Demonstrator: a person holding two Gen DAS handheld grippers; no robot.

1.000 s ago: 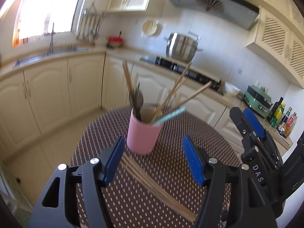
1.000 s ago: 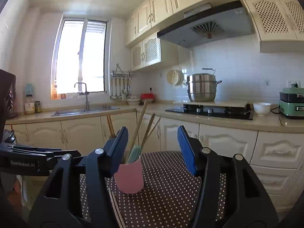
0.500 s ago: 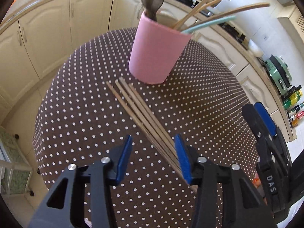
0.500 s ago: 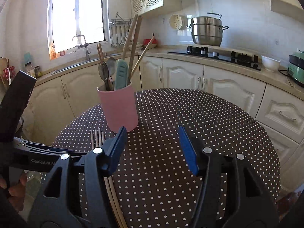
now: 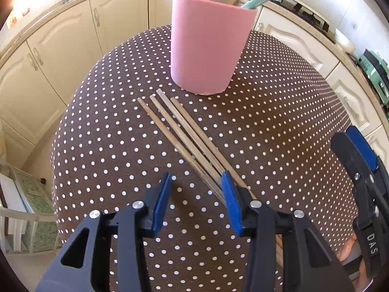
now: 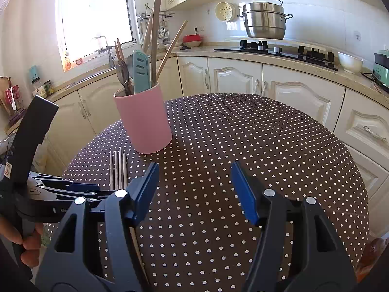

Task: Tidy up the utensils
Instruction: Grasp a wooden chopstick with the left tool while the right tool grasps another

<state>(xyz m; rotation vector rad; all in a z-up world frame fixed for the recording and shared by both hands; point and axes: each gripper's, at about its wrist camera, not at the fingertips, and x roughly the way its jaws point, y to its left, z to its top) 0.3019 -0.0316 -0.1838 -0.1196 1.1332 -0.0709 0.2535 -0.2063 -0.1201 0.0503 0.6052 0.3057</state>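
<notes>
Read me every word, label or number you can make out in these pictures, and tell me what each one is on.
"DAS": white letters on the black body of the right gripper, reading along its arm.
White lettering on the left gripper: mostly hidden, unreadable.
Labels on jars by the window: too small to read.
Pink utensil holder: no text.

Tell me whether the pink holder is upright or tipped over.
Upright: the pink holder stands on its base on the dotted table, its mouth facing up with utensils sticking out.
</notes>
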